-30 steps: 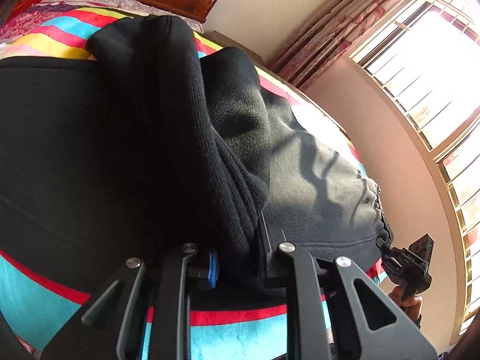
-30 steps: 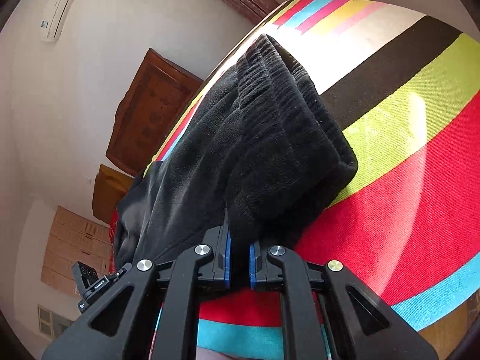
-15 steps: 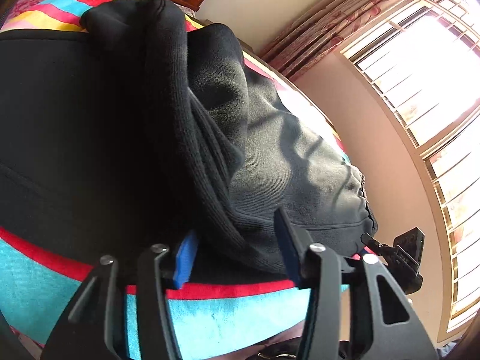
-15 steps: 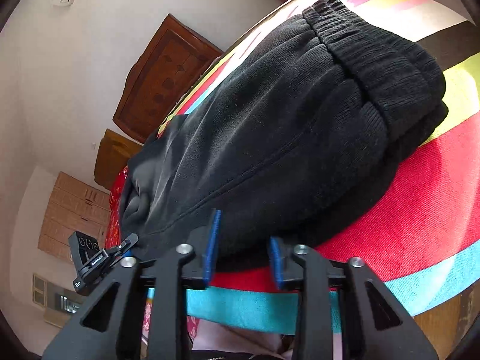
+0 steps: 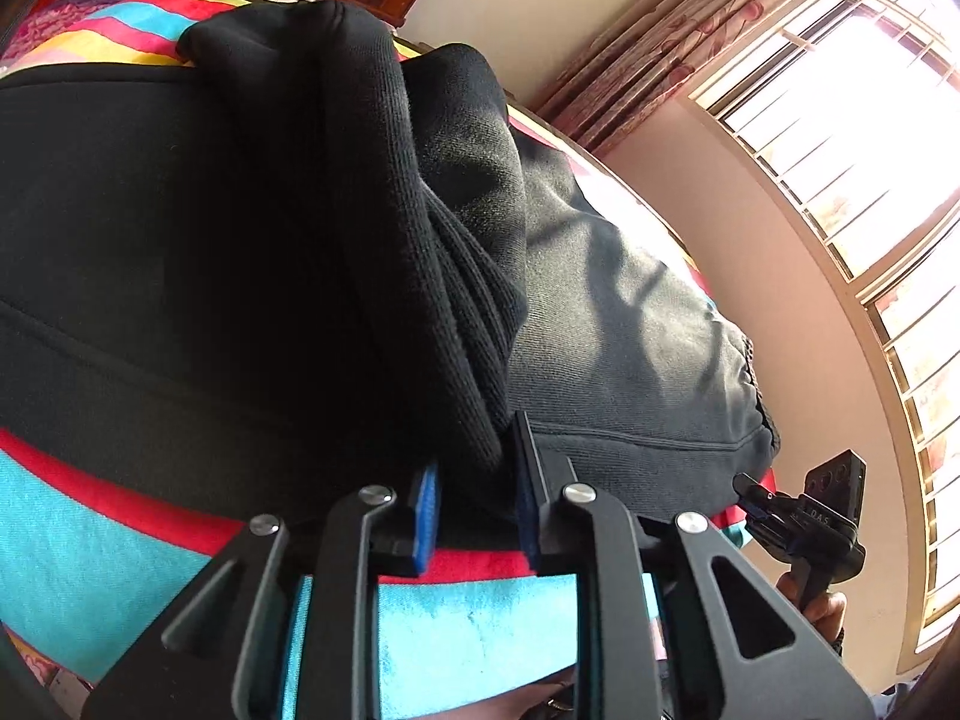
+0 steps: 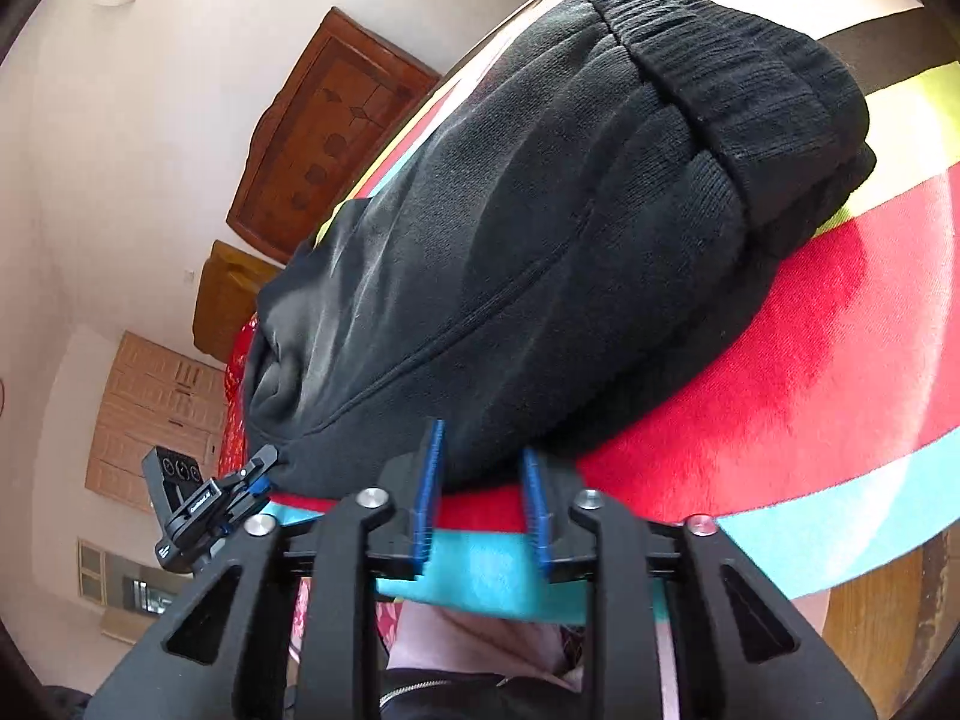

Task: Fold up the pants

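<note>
The black pants [image 5: 270, 210] lie folded over on the striped bedspread [image 5: 120, 570], ribbed cuffs [image 5: 384, 180] on top. My left gripper [image 5: 477, 450] sits at the near edge of the fold, jaws partly apart. The cuff's end hangs at the tips and the left blue pad [image 5: 427, 516] is bare. In the right wrist view the pants [image 6: 510, 240] form a thick bundle with the ribbed cuffs [image 6: 750, 78] at the far right. My right gripper [image 6: 483, 441] is open just short of the bundle's near edge, with nothing between its pads.
Each view shows the other gripper at the bundle's far end: right gripper [image 5: 804, 516] with a hand [image 5: 810, 606] below, left gripper [image 6: 204, 504]. A wooden headboard [image 6: 336, 120] stands at the bed's head. A barred window [image 5: 870, 120] and curtain [image 5: 660, 48] are beyond.
Both grippers held the cuffs a second ago, then let go and laid them on the bundle. The left jaws have since narrowed from wide open. The right gripper has drawn back slightly.
</note>
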